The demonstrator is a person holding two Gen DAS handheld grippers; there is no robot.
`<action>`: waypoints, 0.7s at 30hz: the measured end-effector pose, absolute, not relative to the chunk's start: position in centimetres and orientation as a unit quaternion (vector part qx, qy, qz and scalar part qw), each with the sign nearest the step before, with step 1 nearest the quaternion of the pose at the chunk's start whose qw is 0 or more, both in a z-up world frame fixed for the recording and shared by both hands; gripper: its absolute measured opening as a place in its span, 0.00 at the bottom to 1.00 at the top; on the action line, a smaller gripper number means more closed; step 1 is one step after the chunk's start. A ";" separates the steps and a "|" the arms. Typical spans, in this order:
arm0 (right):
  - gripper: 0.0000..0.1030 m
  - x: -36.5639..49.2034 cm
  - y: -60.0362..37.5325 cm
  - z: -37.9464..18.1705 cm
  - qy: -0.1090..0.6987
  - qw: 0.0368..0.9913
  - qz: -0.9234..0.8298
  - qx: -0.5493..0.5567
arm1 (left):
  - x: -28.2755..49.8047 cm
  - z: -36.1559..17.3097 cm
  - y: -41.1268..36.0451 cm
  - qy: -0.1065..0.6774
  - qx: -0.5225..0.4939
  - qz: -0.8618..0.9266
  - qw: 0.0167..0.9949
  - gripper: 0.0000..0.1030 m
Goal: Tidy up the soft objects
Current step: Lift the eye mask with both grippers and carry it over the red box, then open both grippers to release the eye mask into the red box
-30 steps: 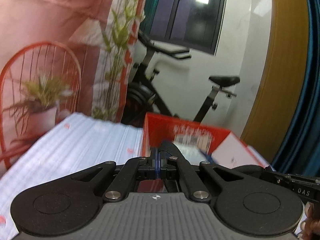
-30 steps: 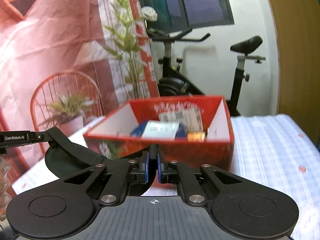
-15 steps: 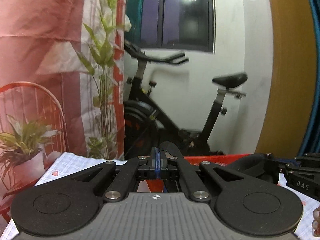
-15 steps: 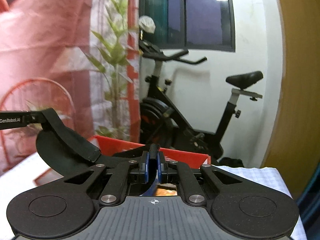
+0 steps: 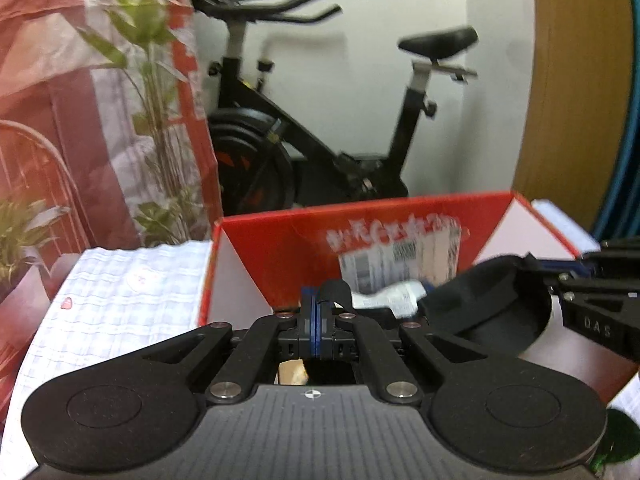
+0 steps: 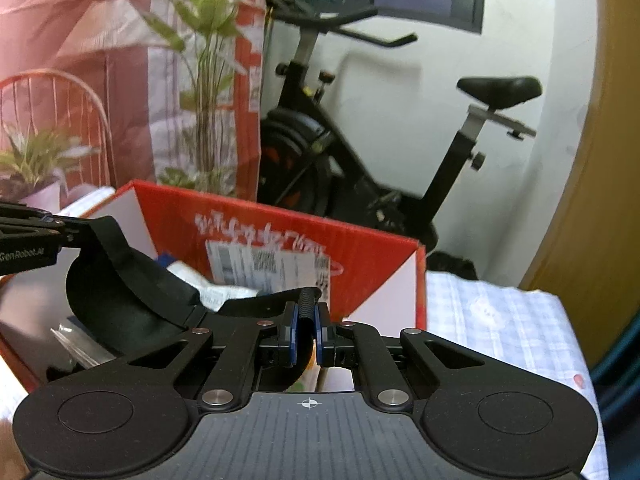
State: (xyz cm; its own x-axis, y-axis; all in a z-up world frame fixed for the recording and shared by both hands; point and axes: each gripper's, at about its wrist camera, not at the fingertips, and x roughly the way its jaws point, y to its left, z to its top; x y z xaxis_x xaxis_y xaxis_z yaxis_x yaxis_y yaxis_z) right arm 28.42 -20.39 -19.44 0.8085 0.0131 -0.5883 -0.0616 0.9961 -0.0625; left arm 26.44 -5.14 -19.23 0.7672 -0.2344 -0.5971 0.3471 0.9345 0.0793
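A black soft band [image 5: 496, 304] hangs curved between my two grippers, over the open red box [image 5: 280, 240]. My left gripper [image 5: 315, 312] is shut on one end of the band. My right gripper [image 6: 307, 320] is shut on the other end; the band [image 6: 120, 284] sweeps left from it to the left gripper at the frame's edge. The red box [image 6: 376, 248] holds paper-labelled packets [image 6: 264, 264] and a blue item, partly hidden by the band.
The box stands on a white checked cloth [image 5: 120, 300], also seen at right in the right wrist view [image 6: 500, 320]. Behind are an exercise bike [image 5: 320, 128], a tall green plant [image 6: 208, 80], a red wire chair [image 6: 60, 120] and a pink curtain.
Both views have tilted back down from the wall and bike, so the red box fills the middle again. The black band stays held between both grippers and now hangs over the box.
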 end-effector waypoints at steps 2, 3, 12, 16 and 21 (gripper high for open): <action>0.07 28.6 -20.4 -19.8 0.318 0.947 0.021 -0.036 | 26.7 -19.6 -5.1 0.315 0.100 -0.156 0.931 0.02; 0.07 28.5 -20.4 -20.0 0.321 0.946 0.022 -0.033 | 26.8 -19.9 -5.1 0.321 0.102 -0.157 0.929 0.02; 0.08 28.2 -19.9 -20.8 0.344 0.938 0.028 -0.041 | 27.1 -20.2 -5.0 0.335 0.110 -0.159 0.922 0.02; 0.11 28.0 -19.9 -20.9 0.345 0.937 0.019 -0.042 | 27.1 -19.5 -4.8 0.331 0.107 -0.161 0.924 0.06; 0.18 27.4 -20.1 -20.1 0.337 0.941 0.010 -0.042 | 26.5 -18.1 -3.9 0.324 0.081 -0.173 0.927 0.59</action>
State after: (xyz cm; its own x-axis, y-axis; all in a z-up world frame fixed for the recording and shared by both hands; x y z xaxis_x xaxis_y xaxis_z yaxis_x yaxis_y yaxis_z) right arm 27.42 -20.12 -20.08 0.7733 -0.0096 -0.6339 -0.0463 0.9964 -0.0716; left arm 26.49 -3.93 -18.12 0.7302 -0.2681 -0.6284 0.3733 0.9269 0.0384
